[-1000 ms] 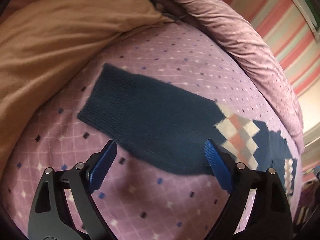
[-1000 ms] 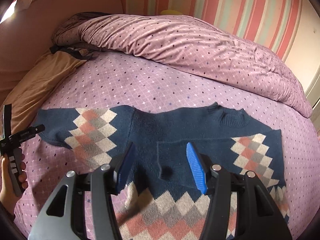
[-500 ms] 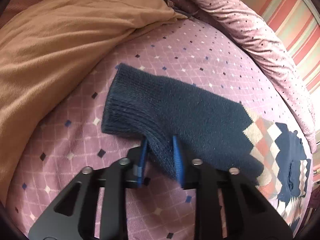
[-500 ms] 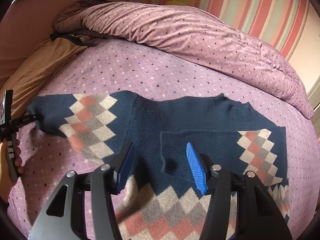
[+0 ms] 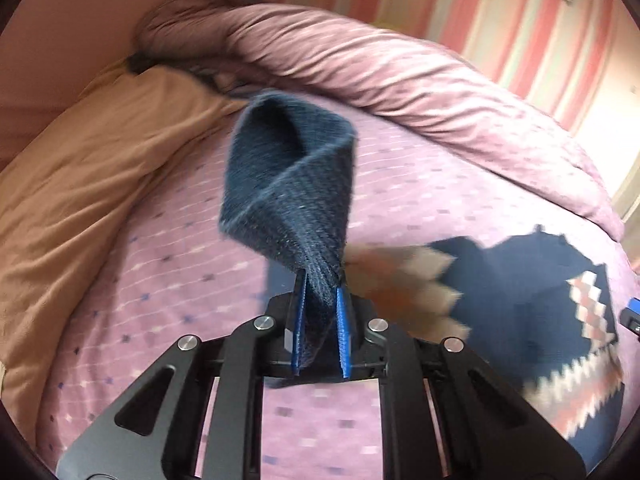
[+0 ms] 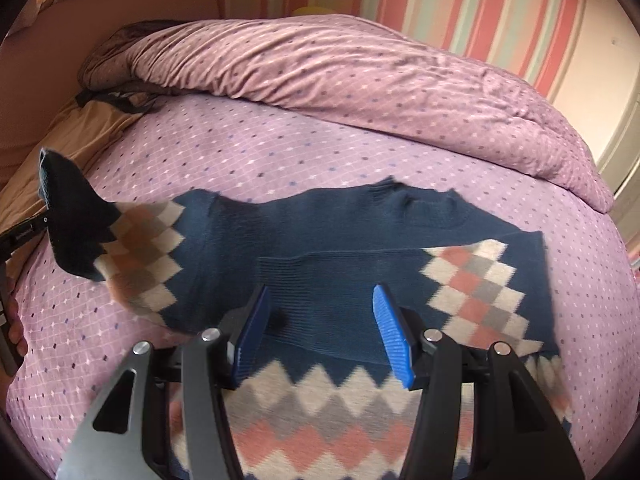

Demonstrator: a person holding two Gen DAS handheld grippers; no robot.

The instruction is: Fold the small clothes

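A small navy sweater [image 6: 320, 236] with pink, grey and cream diamonds lies spread on the bed. Its right sleeve is folded across the chest. My left gripper [image 5: 320, 304] is shut on the navy cuff of the left sleeve [image 5: 288, 184] and holds it lifted off the bed. The lifted sleeve [image 6: 76, 216] shows at the left of the right wrist view. My right gripper [image 6: 320, 316] is open and empty, hovering over the folded right sleeve cuff.
The purple dotted bedsheet [image 6: 280, 152] covers the bed. A bunched purple duvet [image 6: 360, 68] lies along the far side. A tan blanket [image 5: 80, 184] lies at the left. A striped wall [image 6: 480, 8] stands behind the bed.
My left gripper closed on the left sleeve cuff and lifted it up off the bed. The right gripper stayed open over the sweater's chest.
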